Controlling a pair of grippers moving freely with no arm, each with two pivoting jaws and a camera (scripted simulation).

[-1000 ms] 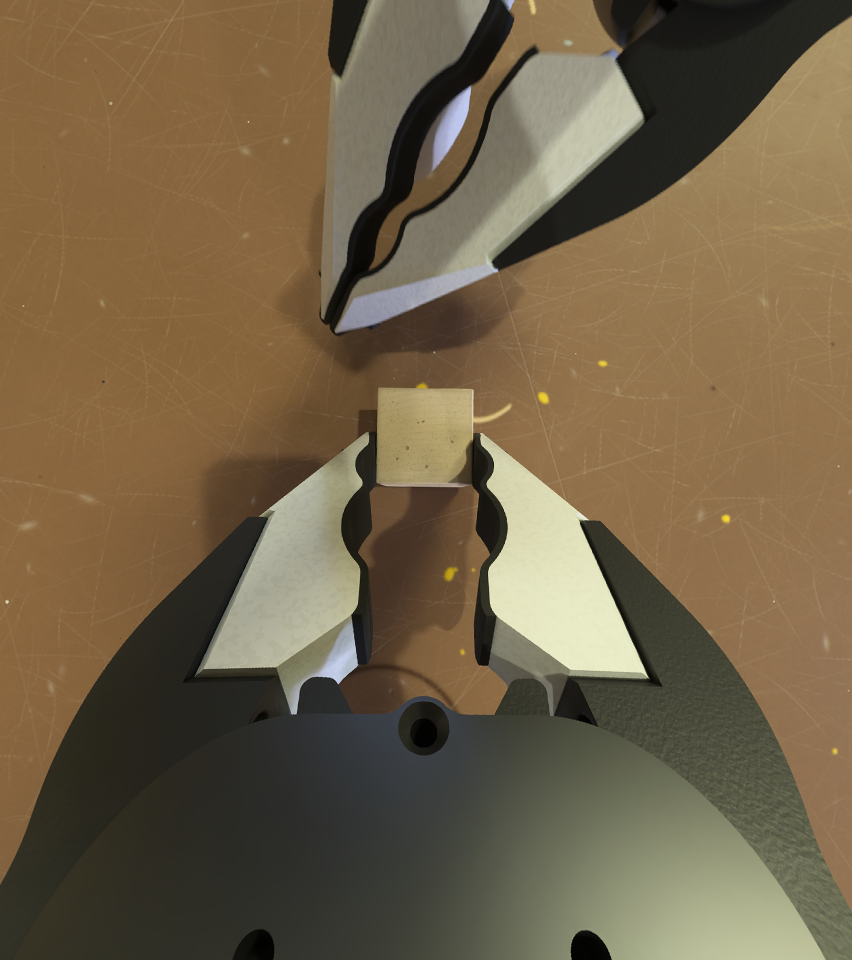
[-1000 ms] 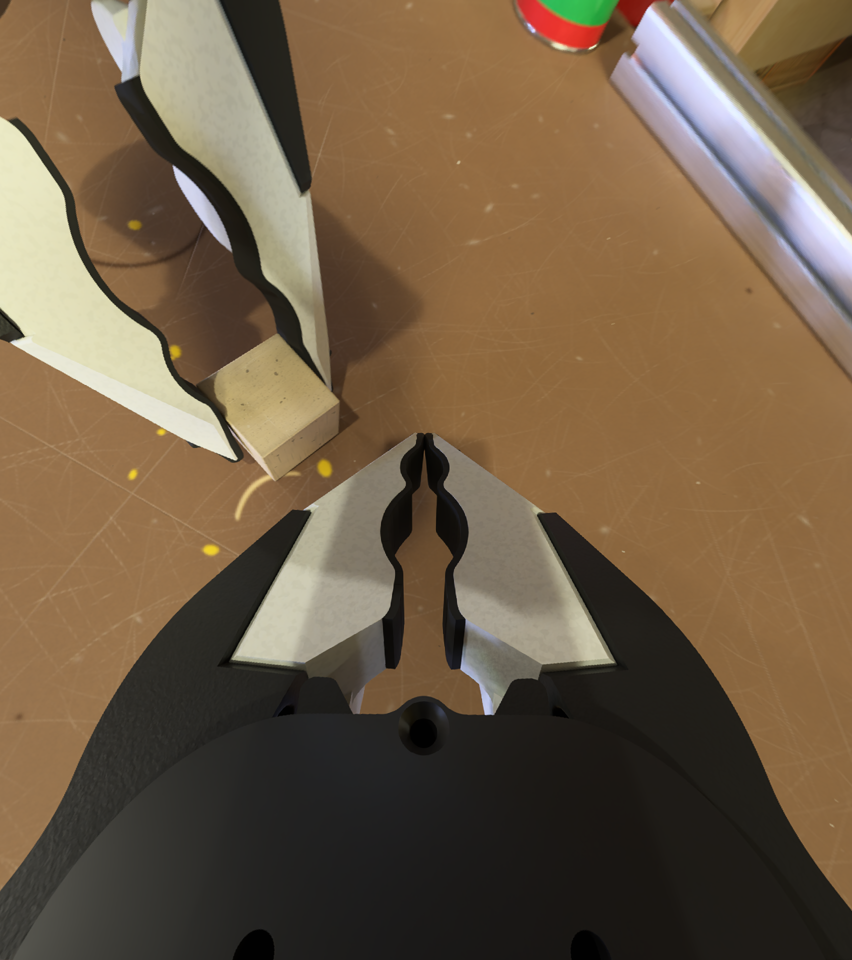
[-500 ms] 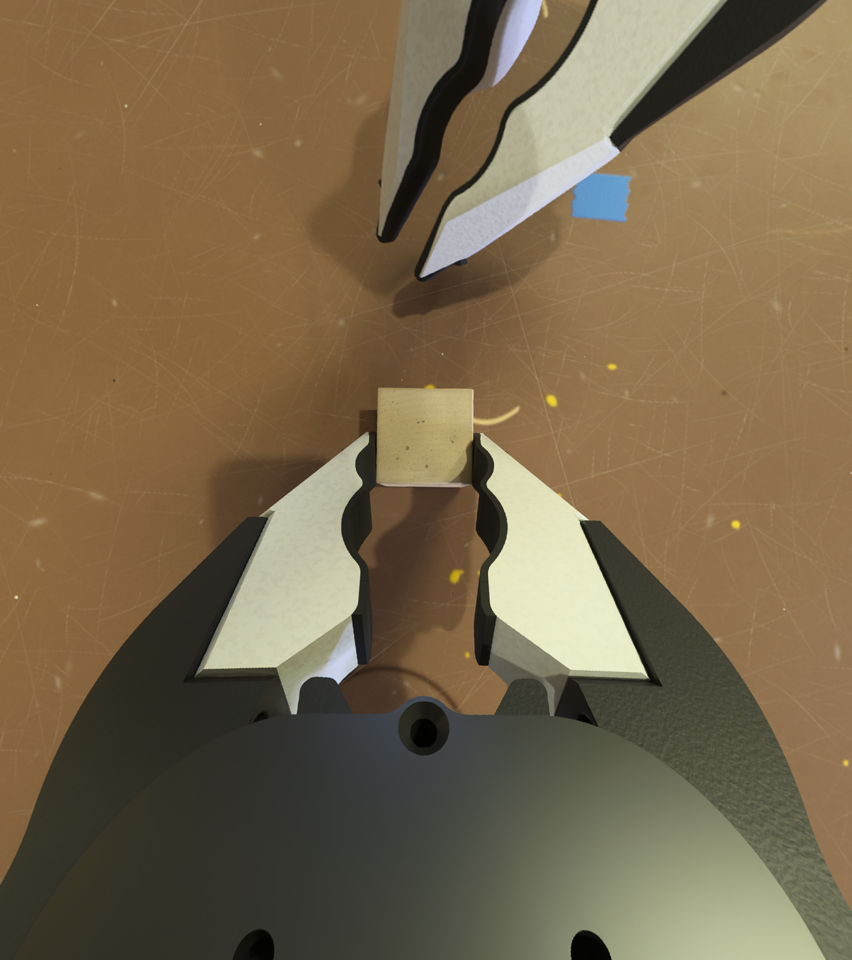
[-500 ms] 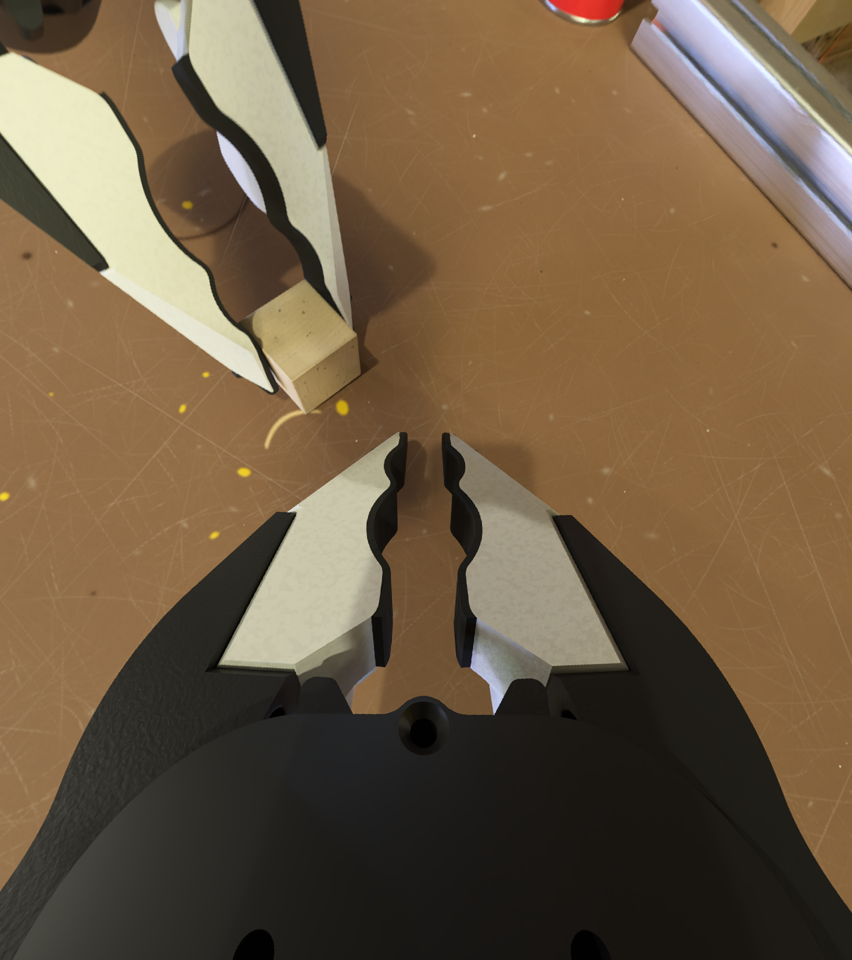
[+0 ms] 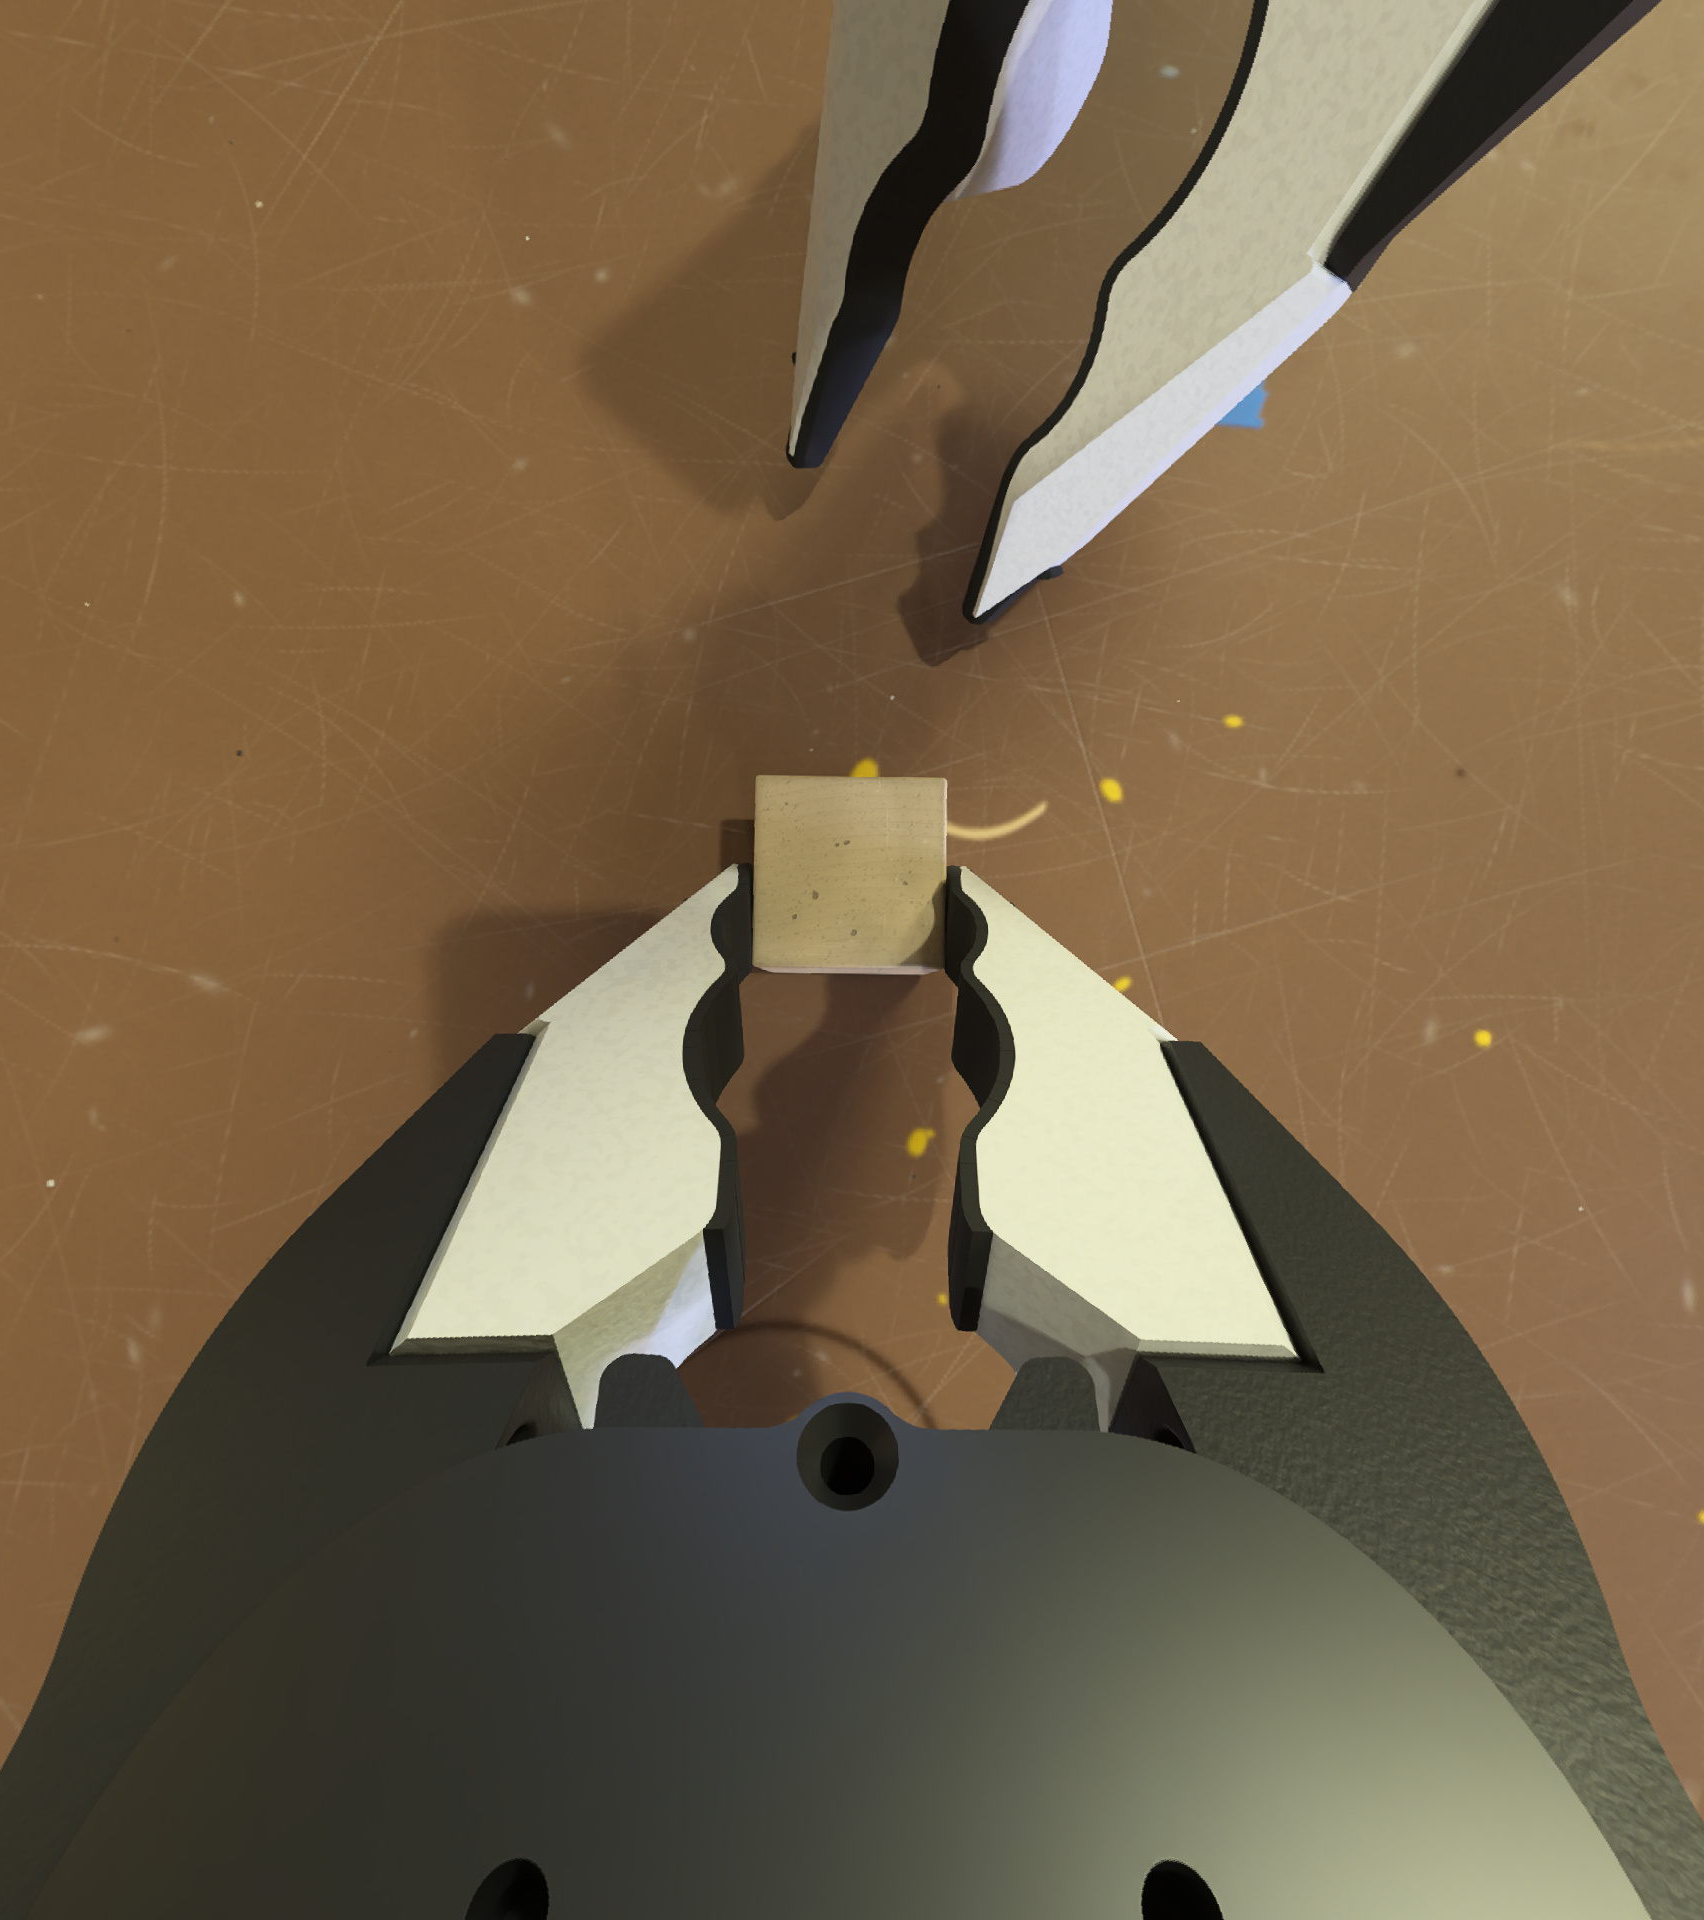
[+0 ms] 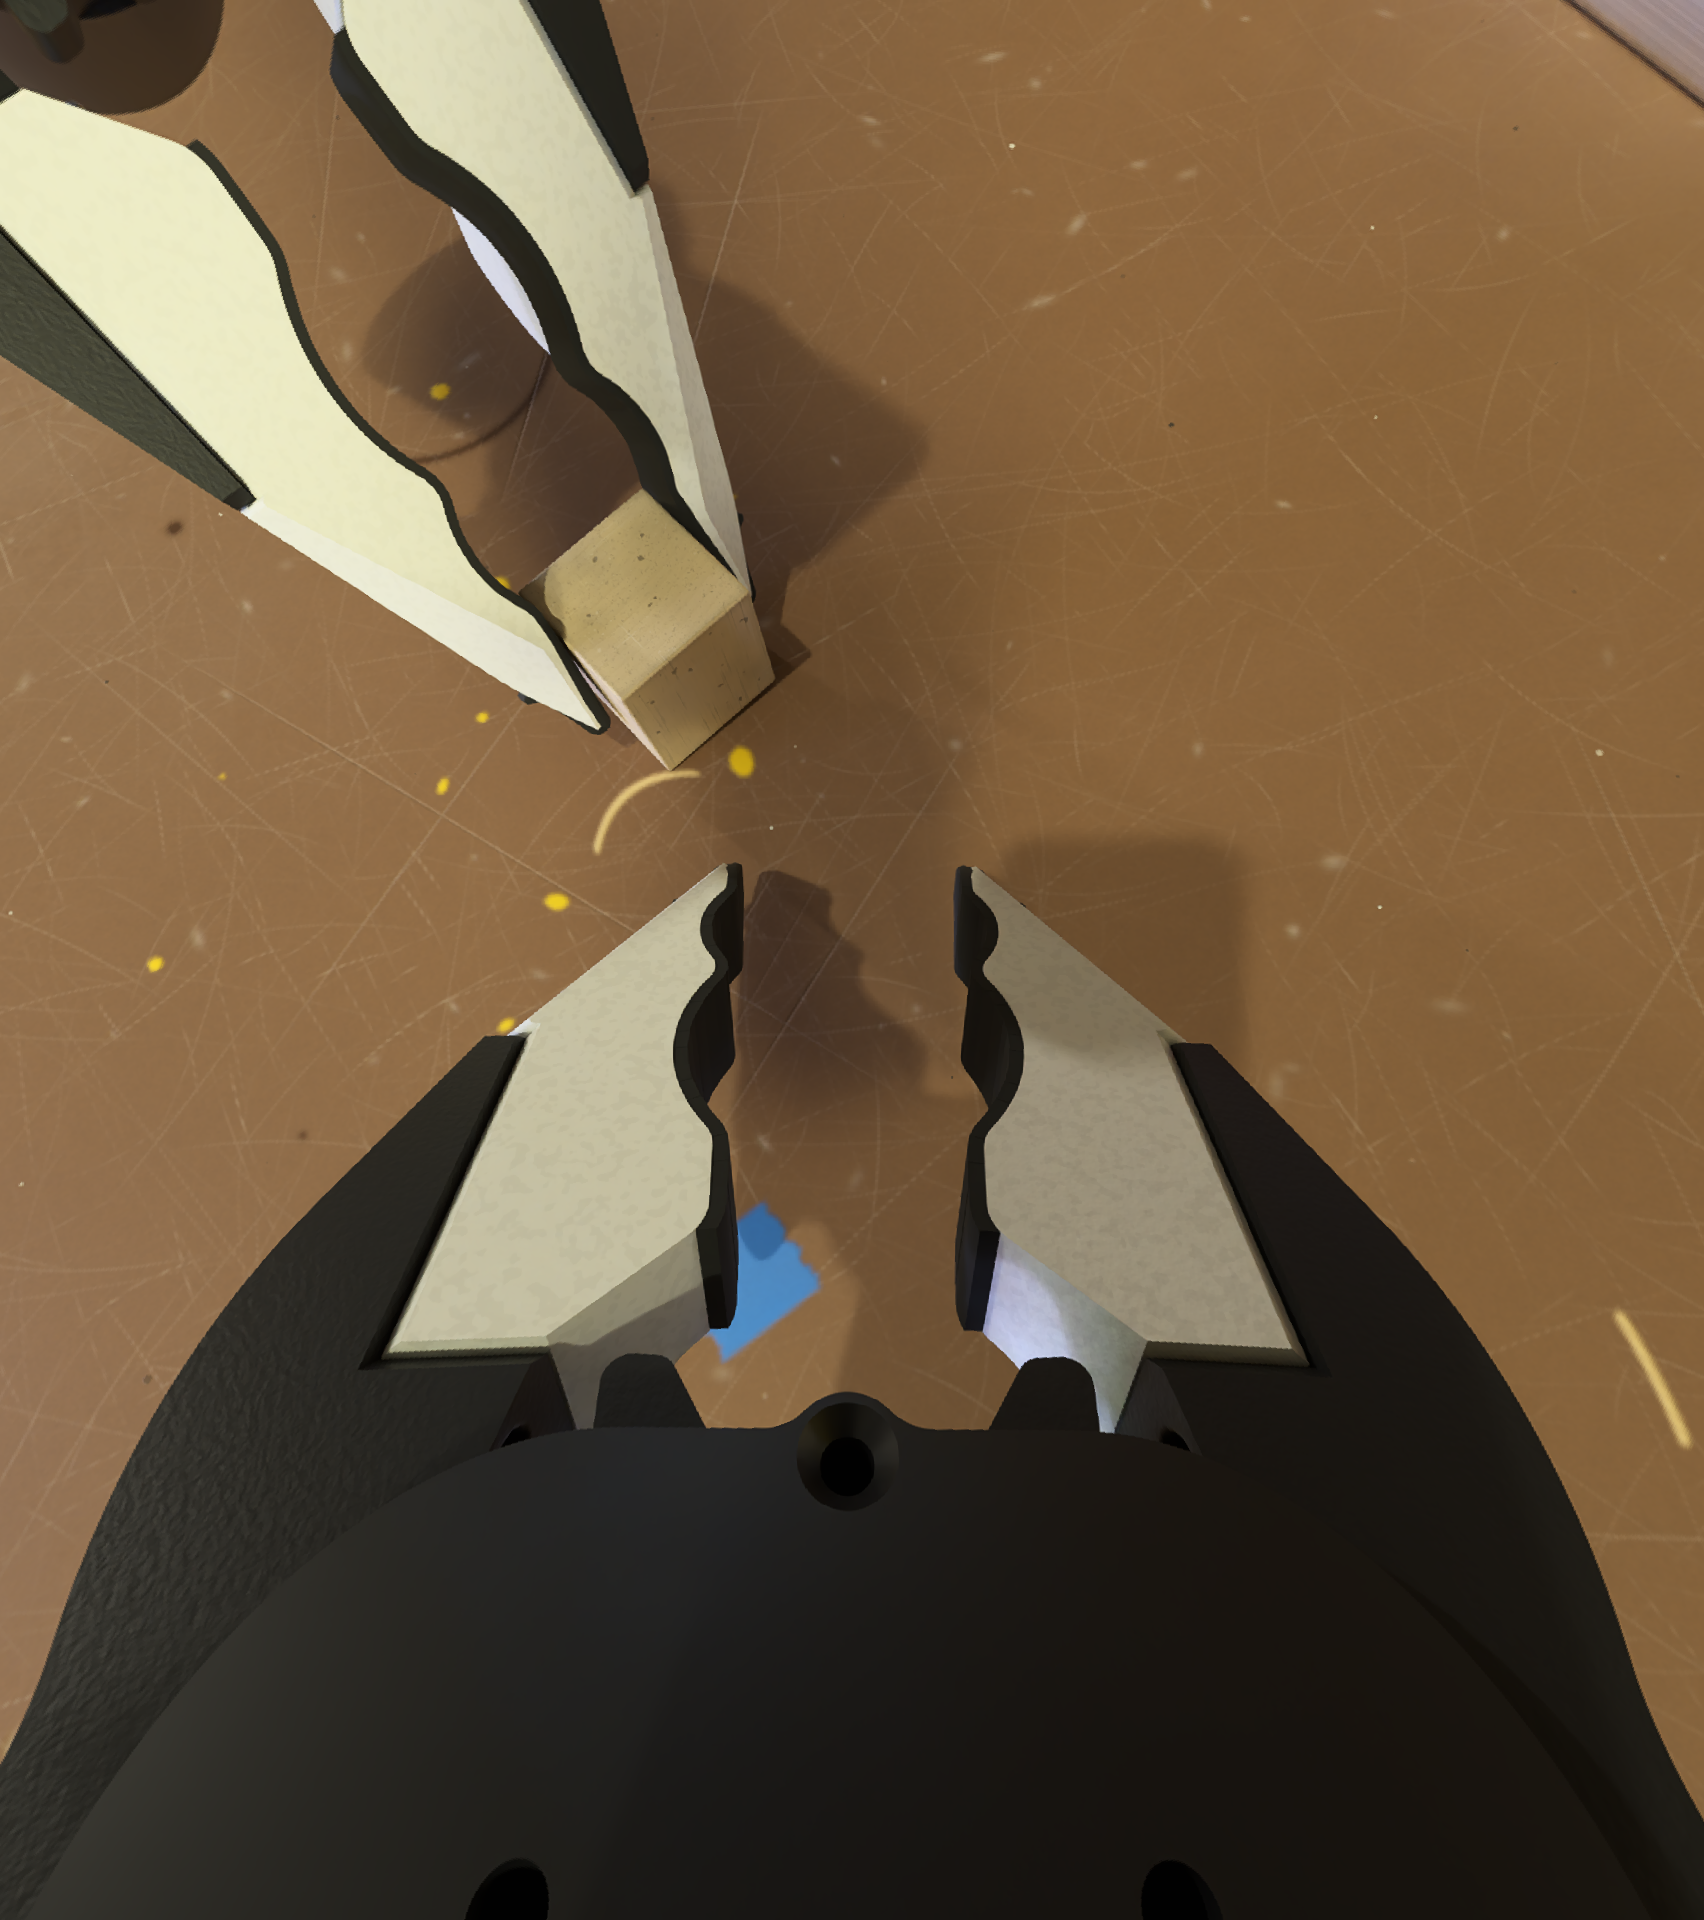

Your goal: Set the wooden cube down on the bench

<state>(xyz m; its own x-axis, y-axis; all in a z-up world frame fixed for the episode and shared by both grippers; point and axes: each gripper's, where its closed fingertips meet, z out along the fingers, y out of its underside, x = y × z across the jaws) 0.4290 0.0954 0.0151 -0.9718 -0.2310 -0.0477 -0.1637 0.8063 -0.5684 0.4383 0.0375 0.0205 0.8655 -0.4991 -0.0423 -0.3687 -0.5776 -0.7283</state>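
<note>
Left gripper [image 5: 848,920] pinches the cube [image 5: 850,876] between its fingertips, one pad flat on each side — the cube sits low on the bench [image 5: 204,623], at or just above the surface. Right gripper [image 6: 848,883], at 12 o'clock beyond the cube, hangs spread and empty, apart from it. Blue tape [image 6: 765,1283] lies under it; yellow specks [image 5: 1111,790] dot the bench.
</note>
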